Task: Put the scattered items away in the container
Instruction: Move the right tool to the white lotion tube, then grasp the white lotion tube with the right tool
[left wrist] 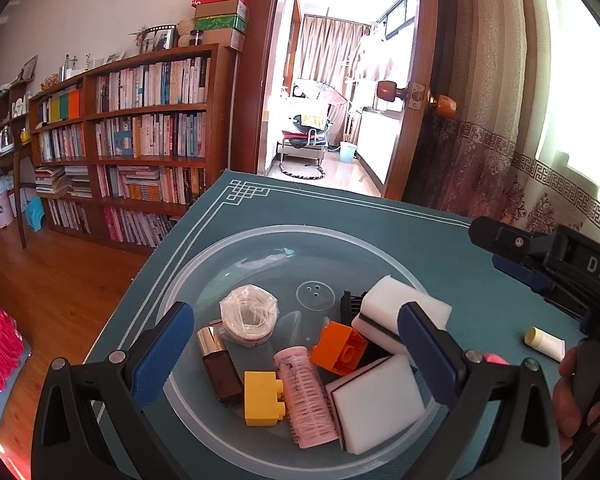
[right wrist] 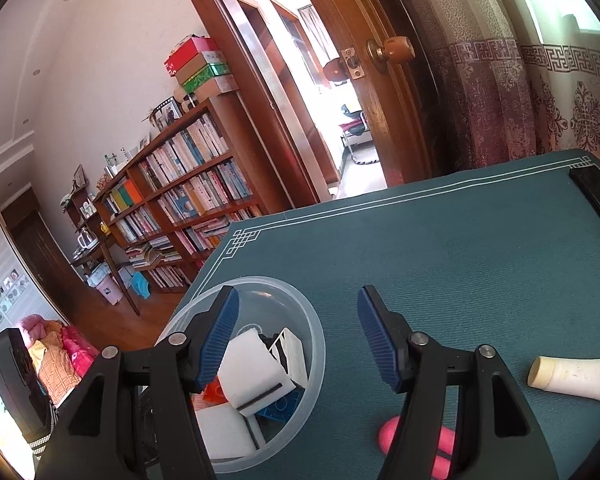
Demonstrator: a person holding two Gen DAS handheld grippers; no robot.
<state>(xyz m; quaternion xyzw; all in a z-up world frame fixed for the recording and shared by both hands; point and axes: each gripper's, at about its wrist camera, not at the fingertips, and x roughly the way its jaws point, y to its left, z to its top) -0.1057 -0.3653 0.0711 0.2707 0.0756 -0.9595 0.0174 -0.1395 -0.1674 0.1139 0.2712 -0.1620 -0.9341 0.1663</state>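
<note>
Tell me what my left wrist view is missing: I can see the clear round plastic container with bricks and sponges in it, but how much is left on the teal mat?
Observer: Two things. The right wrist view shows the whole white squeeze tube with a cream cap lying on its side, right of the container.
Operator: And the pink sliver by my right finger?
Observer: It is a pink rounded object, lying on the mat and partly hidden under the right gripper.
Operator: Is that gripper holding anything?
Observer: No. Its jaws are open and empty, above the container's edge and the mat.
</note>
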